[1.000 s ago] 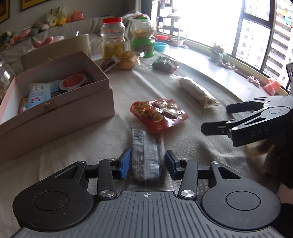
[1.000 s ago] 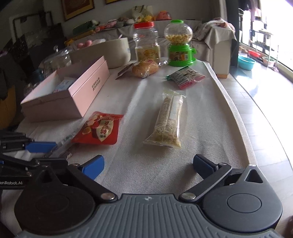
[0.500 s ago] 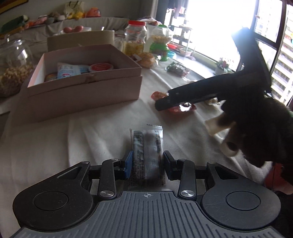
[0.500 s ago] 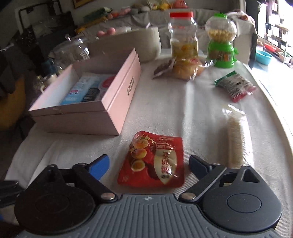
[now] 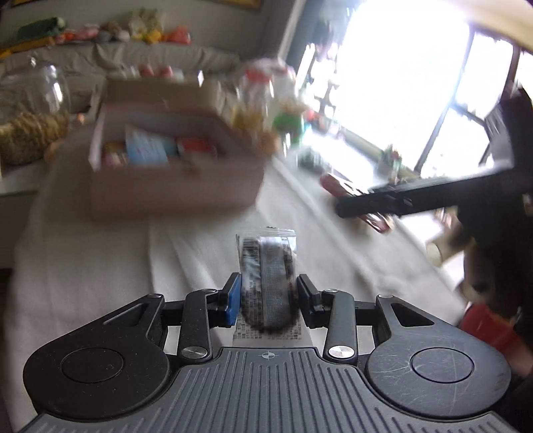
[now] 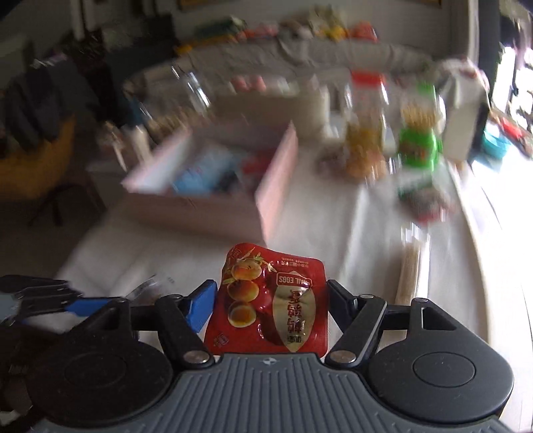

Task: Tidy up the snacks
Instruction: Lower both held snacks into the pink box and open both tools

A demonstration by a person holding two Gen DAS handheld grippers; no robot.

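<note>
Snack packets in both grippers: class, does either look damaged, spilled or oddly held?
Nothing stands out. The left gripper grips the dark packet and the right gripper the red packet; both look sealed. The pink box is blurred.

A white cloth (image 5: 100, 266) covers the table, lying in soft folds. Off its left edge stands a glass jar (image 5: 31, 113) holding brownish pieces, and behind it a grey sofa (image 5: 160, 63) carries a row of bright soft toys (image 5: 146, 28), all blurred. To the right a tall window (image 5: 399, 83) glares white over a sill with a small plant (image 5: 391, 156), and a teal bowl (image 6: 496, 141) sits near the floor by the window side.
</note>
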